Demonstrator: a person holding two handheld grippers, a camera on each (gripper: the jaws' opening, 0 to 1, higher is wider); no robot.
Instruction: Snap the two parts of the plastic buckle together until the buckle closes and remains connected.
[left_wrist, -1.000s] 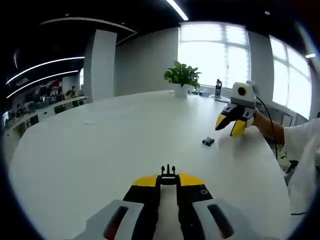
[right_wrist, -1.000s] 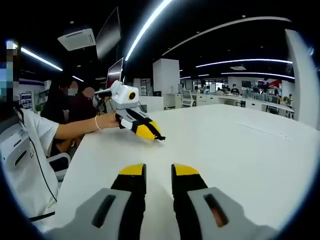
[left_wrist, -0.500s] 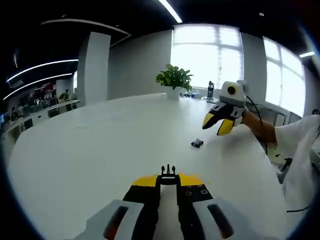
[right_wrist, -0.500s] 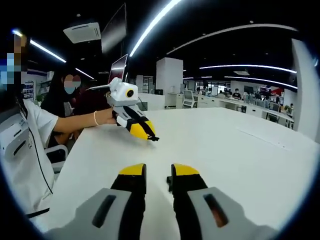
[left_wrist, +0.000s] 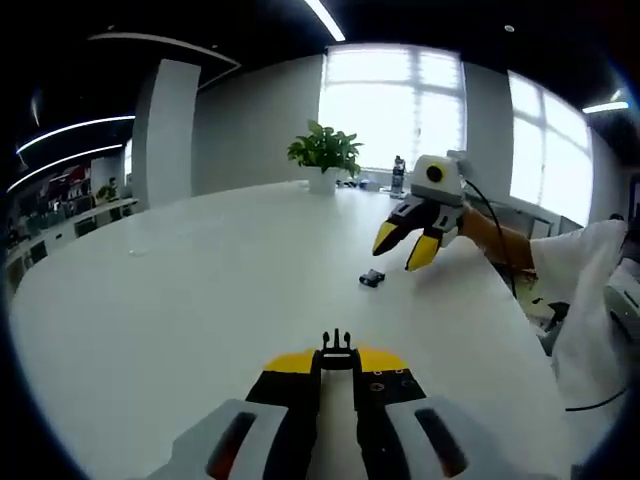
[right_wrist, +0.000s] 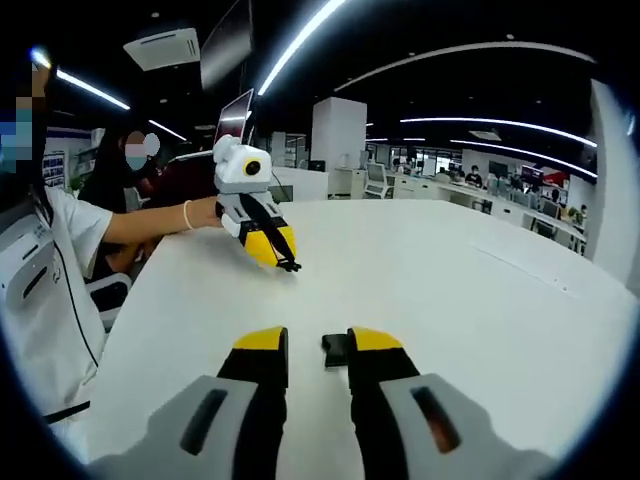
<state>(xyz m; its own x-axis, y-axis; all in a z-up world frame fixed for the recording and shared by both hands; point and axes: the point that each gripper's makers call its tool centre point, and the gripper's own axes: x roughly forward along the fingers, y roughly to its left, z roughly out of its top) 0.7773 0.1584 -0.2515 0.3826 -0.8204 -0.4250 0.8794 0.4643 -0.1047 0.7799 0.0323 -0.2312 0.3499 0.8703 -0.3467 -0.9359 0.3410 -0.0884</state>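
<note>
The left gripper (left_wrist: 337, 362) squeezes the pronged buckle part (left_wrist: 337, 347), while the right gripper (right_wrist: 305, 345) hangs open by the socket part (right_wrist: 335, 349) on the white table (right_wrist: 450, 290), and a crooked grab could knock it away.

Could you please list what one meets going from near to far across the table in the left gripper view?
Left gripper holding the pronged buckle part → loose buckle part lying on the table → right gripper → potted plant at the far edge.
</note>
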